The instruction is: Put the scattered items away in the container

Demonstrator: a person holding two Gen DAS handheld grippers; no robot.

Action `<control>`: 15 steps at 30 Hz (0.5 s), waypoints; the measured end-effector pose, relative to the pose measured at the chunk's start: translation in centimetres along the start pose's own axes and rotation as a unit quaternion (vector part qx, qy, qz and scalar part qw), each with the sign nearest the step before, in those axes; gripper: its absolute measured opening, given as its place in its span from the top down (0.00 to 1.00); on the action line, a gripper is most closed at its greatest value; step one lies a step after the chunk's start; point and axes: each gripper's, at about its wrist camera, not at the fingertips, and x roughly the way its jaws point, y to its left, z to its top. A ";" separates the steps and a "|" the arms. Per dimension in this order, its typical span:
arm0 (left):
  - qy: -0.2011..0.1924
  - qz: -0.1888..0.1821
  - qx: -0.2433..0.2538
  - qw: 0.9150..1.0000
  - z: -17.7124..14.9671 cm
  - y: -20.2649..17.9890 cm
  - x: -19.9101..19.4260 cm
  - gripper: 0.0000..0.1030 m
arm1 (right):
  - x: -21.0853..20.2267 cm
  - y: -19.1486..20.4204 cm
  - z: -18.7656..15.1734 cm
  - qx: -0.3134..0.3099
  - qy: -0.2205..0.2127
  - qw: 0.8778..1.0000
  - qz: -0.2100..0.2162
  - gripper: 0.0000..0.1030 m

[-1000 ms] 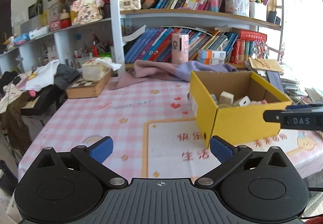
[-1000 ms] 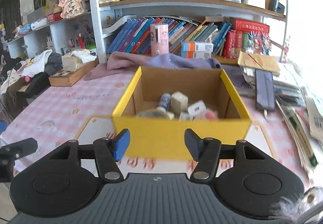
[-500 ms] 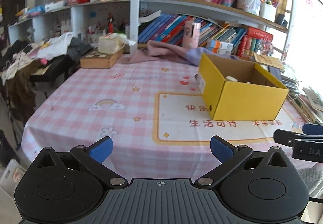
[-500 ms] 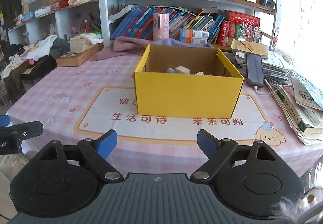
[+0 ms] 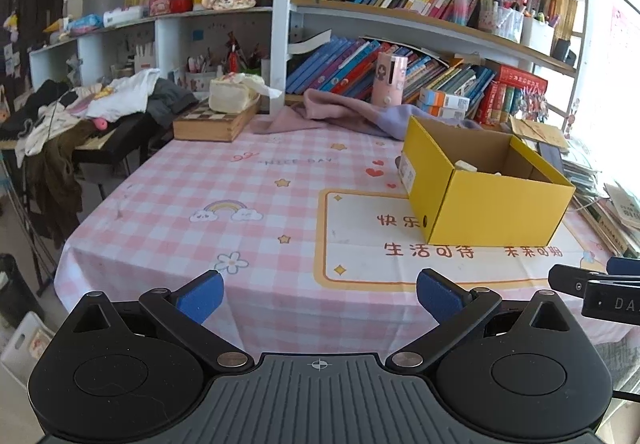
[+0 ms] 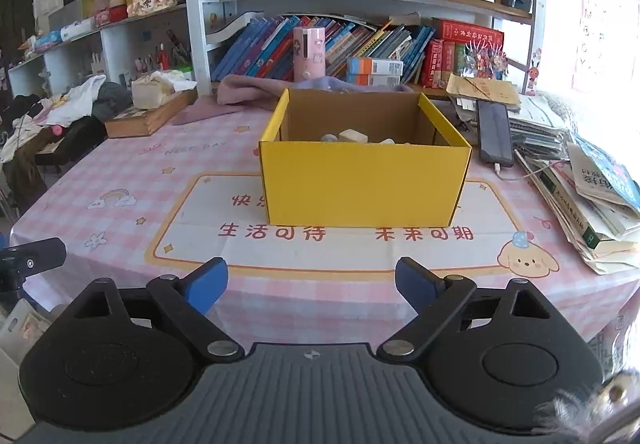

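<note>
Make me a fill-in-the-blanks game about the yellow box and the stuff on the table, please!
1. The box on the table is coloured ____.
2. The tablecloth has pink and white ____.
3. The black phone lies to the ____ of the box in the right wrist view.
4. Between the blue pads of the right gripper, whose jaws are opening, there is ____.

Missing words: yellow; checks; right; nothing

The yellow box (image 6: 362,187) hides most of its contents behind its front wall; only a few pale tops (image 6: 353,135) show, too small to identify. The picture's edge crops the book stack (image 6: 600,199).
</note>
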 end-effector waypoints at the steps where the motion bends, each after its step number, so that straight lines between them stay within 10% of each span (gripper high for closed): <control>1: 0.002 0.002 -0.002 1.000 -0.1 0.1 0.0 0.00 | 0.0 0.0 0.0 0.000 0.001 1.000 0.000 0.11; 15: 0.009 0.028 0.002 1.000 -0.7 0.6 -1.1 0.00 | -0.8 1.4 -0.6 -0.012 0.006 1.000 0.008 0.04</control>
